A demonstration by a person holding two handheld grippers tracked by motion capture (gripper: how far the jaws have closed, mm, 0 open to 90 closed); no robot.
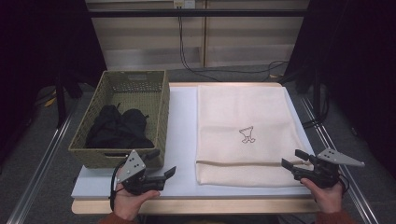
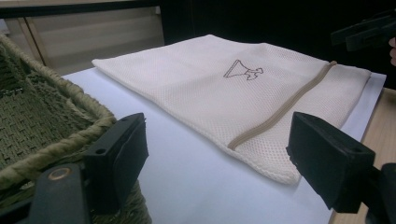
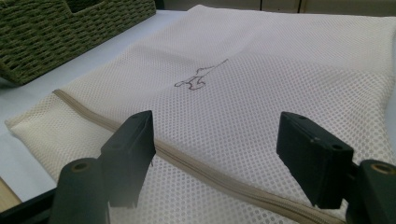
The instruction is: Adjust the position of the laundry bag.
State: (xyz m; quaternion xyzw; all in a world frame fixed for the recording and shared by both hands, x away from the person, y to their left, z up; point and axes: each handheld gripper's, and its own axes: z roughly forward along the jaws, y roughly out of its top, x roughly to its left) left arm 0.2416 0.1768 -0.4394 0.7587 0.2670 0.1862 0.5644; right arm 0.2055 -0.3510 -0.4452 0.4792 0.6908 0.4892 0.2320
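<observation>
The mesh laundry bag (image 1: 243,133) lies flat between both wide-open, empty tongs: right tongs (image 1: 292,158) at its zipper edge, left tongs (image 1: 169,173) beside the wicker basket (image 1: 161,109) on bare bench (image 1: 180,140)

— What colour was the mesh bag (image 1: 243,133)?
— Cream, with a tan zipper (image 1: 243,163) and a small dark outline drawing (image 1: 247,135).
— And the basket (image 1: 156,109)?
— Olive-green weave, with black clothes (image 1: 119,128) in it, on a white table cover (image 1: 180,140). Both grippers were black.

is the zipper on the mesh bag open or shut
Shut. The tan zipper runs as one flat closed line across the cream mesh bag near its front edge, with no gap, and the bag lies flat on the table.
</observation>
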